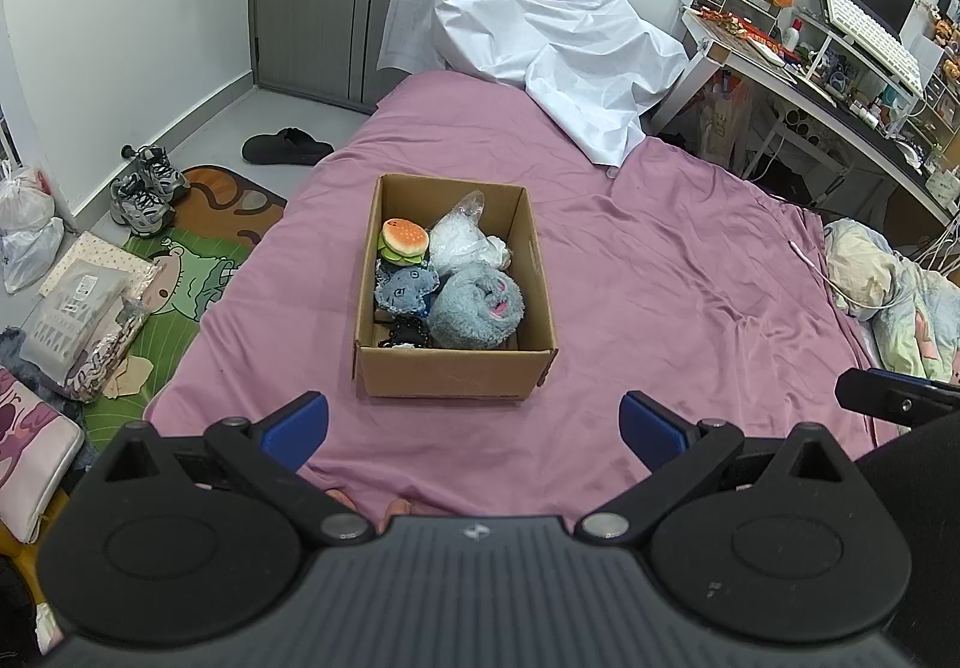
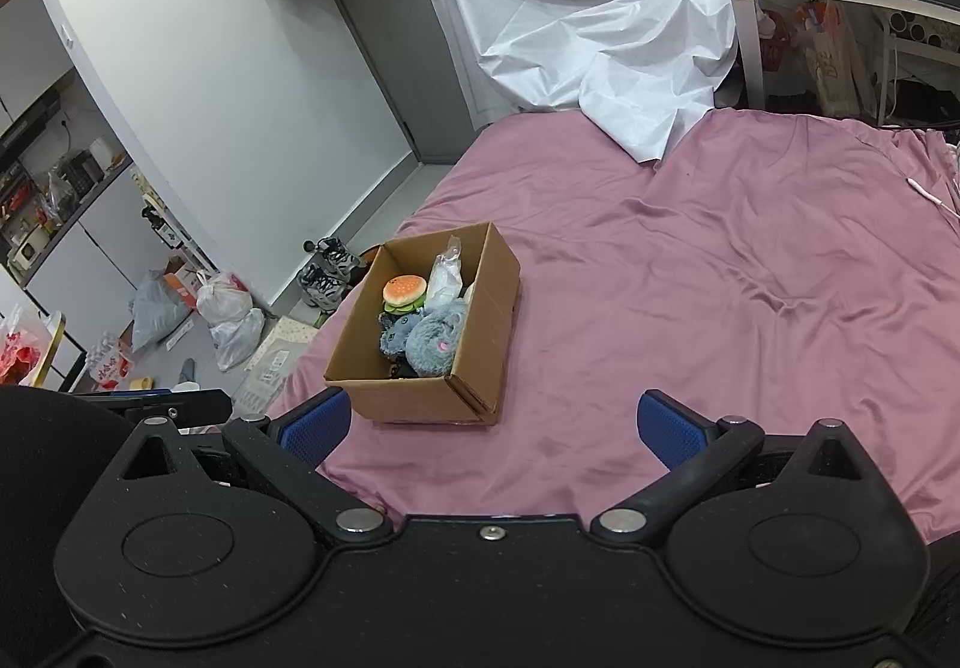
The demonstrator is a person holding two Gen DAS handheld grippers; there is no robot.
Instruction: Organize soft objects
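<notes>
An open brown cardboard box (image 1: 454,368) sits in the middle of the mauve-sheeted bed (image 1: 660,272), holding a burger-shaped plush toy (image 1: 405,242) at its far left, a fluffy grey-blue plush (image 1: 477,311) at its near right and a crinkled clear plastic bag (image 1: 462,242) at its far right. The left gripper (image 1: 474,428) and right gripper (image 2: 495,425) hover near the bed's near edge, jaws spread wide and empty. The toys look light and squashy, so a pinch across the plush's bulging middle should hold, whereas the bag may slip.

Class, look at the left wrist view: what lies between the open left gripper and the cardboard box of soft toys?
Only bare pink bedsheet lies between the left gripper and the cardboard box.
</notes>
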